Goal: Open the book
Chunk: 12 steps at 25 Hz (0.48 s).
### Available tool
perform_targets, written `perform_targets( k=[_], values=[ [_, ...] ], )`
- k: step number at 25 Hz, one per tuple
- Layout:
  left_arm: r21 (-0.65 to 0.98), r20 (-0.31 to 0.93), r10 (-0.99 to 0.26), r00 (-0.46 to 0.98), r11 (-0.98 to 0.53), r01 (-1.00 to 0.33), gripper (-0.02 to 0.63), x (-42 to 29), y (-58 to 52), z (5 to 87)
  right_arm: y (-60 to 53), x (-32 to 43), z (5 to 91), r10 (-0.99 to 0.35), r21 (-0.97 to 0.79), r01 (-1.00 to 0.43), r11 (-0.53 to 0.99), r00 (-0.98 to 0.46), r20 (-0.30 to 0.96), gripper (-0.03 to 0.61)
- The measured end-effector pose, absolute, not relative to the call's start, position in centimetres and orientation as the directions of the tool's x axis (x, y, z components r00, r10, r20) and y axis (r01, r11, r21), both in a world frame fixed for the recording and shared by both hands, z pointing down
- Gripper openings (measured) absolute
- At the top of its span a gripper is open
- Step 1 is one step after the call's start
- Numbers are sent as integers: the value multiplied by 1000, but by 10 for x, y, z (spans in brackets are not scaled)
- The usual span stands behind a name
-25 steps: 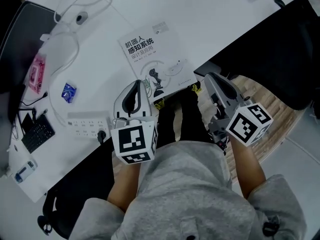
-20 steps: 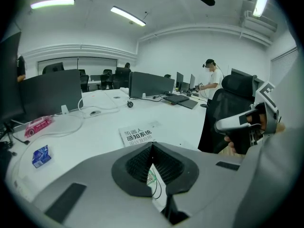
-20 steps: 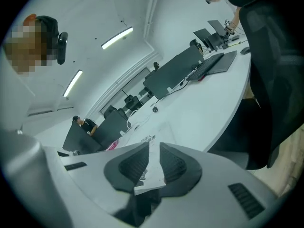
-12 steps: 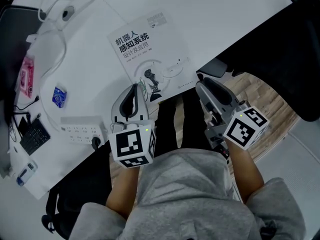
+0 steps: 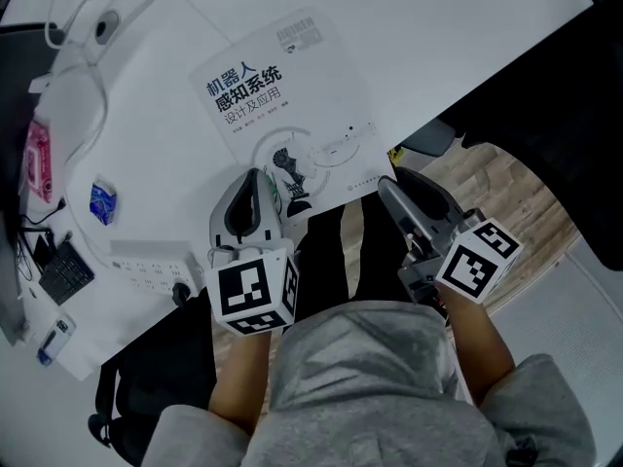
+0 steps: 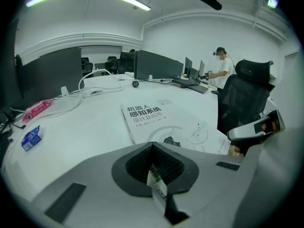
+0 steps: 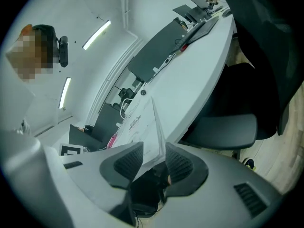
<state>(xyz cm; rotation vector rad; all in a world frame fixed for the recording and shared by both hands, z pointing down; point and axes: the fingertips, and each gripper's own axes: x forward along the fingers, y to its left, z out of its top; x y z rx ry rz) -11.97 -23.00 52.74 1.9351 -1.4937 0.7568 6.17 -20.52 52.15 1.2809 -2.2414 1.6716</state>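
White office table (image 5: 467,27) carries the closed book (image 5: 282,95), a thin softcover lying flat with its printed cover up. The book's near edge lies just ahead of my left gripper (image 5: 256,178), whose jaws are pressed together with nothing of the book in them. My right gripper (image 5: 391,189) sits off the table's edge at the book's near corner. Its jaws have just been opening and stand apart, and that corner of the cover reaches into the gap between the pads (image 7: 128,163), with neither pad visibly pressing it. I judge the book light and the cover glossy and bendable, likely to slip or crease if pinched hard. I'd take only the cover, at that corner in the right jaws or along the free edge just beyond them. The closed left tips could pin the book down on the spine side.
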Motion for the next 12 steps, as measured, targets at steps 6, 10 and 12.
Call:
perform_targets(
  k=[6,10,12],
  values=[
    [95,744,-638,198,-192,-977,9,-120,-231,532,-205,62,523,-558,-779,-622,78,-675,483,135],
    [90,751,-632,189,-185,-979,9,-120,-230,532,-198,57,527,-539,-763,-637,104,-681,495,135],
    [90,755,-629,188,-185,-979,9,-120,-231,532,-198,55,526,-544,-769,-630,109,-686,484,135]
  ],
)
